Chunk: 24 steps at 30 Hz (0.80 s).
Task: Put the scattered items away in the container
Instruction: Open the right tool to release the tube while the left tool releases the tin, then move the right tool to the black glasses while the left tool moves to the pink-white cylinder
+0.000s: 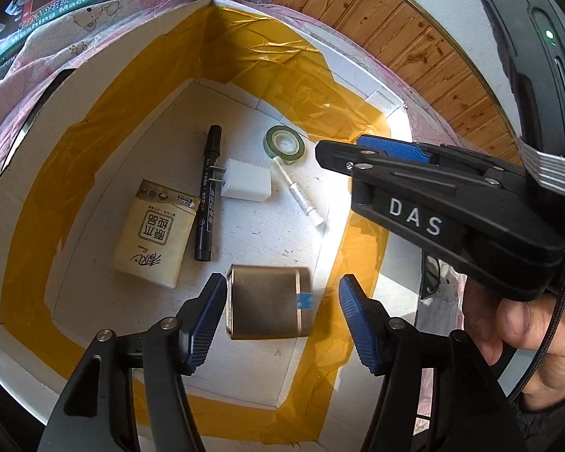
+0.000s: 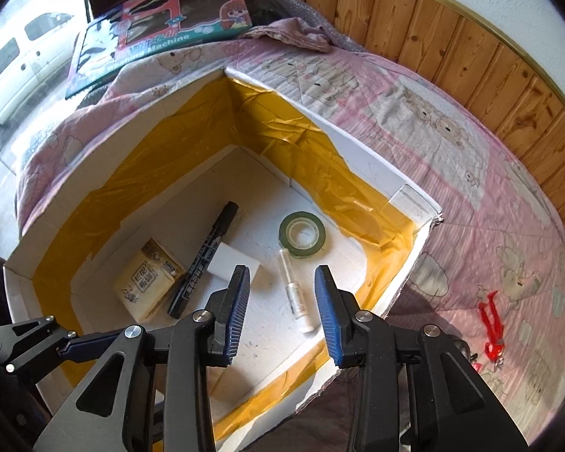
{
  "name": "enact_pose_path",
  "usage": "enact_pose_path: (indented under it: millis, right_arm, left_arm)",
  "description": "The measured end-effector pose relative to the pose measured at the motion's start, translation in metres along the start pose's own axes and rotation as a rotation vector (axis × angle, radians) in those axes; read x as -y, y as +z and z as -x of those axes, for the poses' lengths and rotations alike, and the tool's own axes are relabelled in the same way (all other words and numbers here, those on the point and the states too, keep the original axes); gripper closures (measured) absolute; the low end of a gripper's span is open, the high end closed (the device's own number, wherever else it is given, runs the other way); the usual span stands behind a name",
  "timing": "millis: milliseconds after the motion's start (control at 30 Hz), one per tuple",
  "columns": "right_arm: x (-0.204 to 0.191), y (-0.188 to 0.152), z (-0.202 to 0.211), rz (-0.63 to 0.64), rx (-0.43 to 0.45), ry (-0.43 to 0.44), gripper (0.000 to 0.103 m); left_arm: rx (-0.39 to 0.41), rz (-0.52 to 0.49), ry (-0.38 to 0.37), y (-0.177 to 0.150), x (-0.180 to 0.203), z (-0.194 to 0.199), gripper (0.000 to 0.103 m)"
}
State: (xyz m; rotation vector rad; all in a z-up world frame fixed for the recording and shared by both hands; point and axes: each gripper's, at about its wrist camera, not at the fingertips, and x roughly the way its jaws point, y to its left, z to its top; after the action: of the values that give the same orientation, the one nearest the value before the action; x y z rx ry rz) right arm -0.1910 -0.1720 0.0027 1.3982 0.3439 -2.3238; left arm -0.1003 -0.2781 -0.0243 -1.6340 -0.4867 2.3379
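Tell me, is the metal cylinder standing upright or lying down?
Lying down: the metal cylinder shows its curved side, between the open left tool's fingers, apart from both.

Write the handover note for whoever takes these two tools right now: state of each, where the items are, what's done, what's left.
Left tool: open, above the box, a brass-coloured metal cylinder between its fingers, which are not clamped on it; it looks just released.
Right tool: open, empty, over the box's near right side.
In the white foam box: tissue pack, black marker, white charger plug, green tape roll, clear tube.
Done: these items are in.
Left: a red item lies on the pink blanket to the right of the box; probably fetch it with the right tool.
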Motion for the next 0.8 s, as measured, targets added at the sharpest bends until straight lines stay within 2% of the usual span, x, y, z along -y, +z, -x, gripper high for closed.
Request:
enact_pose_path:
  millis: [200,467,600,800]
  right_arm:
    - [0.009,-0.005,0.057,-0.088,0.149,0.040,0.065]
    - [0.007,-0.038,0.125,-0.168,0.319,0.173,0.065]
    - [0.009,-0.063,0.144,-0.202,0.357,0.219,0.065]
    - [0.019,-0.105,0.159,-0.236,0.369,0.243,0.065]
  left_arm:
    - [0.081,-0.032,0.033,-0.005,0.005,0.030,0.040]
    - [0.260,-0.180,0.140,-0.021,0.042,0.081,0.040]
    - [0.293,-0.227,0.150,-0.029,0.057,0.094,0.040]
    - [0.317,-0.265,0.157,-0.042,0.075,0.103,0.040]
